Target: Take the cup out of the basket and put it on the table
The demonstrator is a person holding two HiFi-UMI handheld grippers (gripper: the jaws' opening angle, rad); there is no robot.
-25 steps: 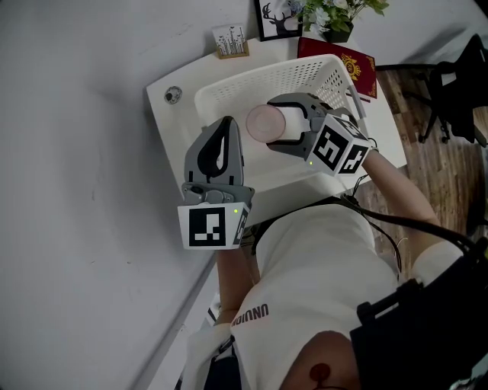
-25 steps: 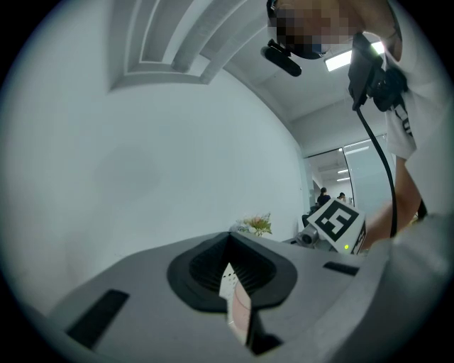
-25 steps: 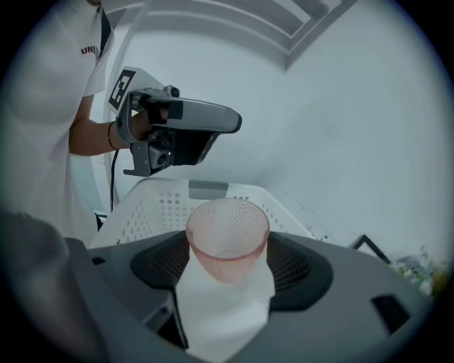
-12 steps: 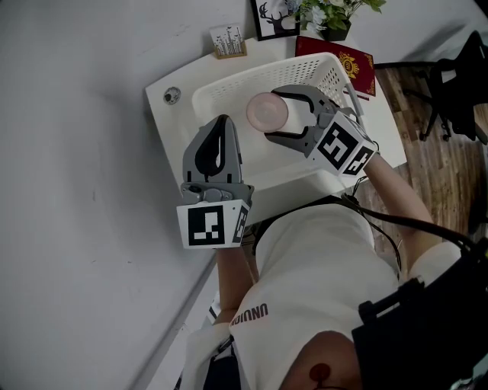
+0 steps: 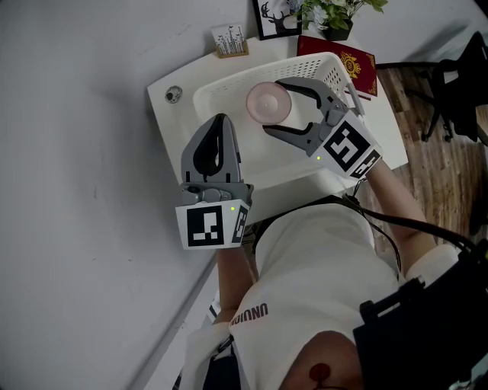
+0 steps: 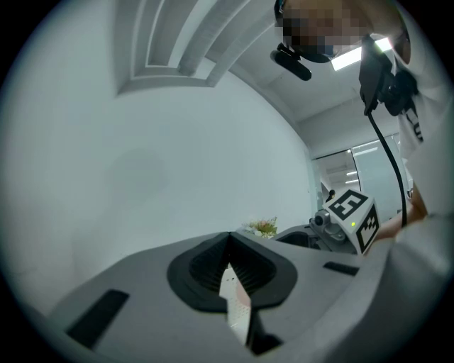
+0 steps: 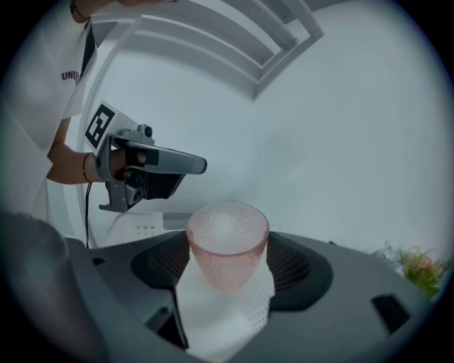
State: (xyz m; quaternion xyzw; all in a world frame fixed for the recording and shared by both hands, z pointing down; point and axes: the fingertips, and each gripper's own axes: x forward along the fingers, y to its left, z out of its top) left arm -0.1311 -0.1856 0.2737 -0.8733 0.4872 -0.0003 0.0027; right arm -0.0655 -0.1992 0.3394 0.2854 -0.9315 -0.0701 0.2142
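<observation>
A pale pink dimpled cup [image 5: 267,103] hangs above the white slatted basket [image 5: 229,84], which stands on the white table [image 5: 169,126]. My right gripper [image 5: 273,107] is shut on the cup, one finger on each side of it. In the right gripper view the cup [image 7: 227,241] sits upright between the black pads, with my right gripper [image 7: 227,266] closed round its lower half. My left gripper [image 5: 221,120] hovers left of the basket, shut and empty. In its own view the left gripper [image 6: 228,244] has its jaws meeting at the tips.
A red book [image 5: 352,62] lies behind the basket. A framed picture [image 5: 274,19], a potted plant [image 5: 335,15] and a small card stand [image 5: 230,42] line the table's far edge. A round fitting [image 5: 174,94] sits near the left corner. A dark chair [image 5: 457,84] stands at right.
My right gripper has carried the cup a little up and toward the far side of the basket, turning slightly. The left gripper has hardly moved.
</observation>
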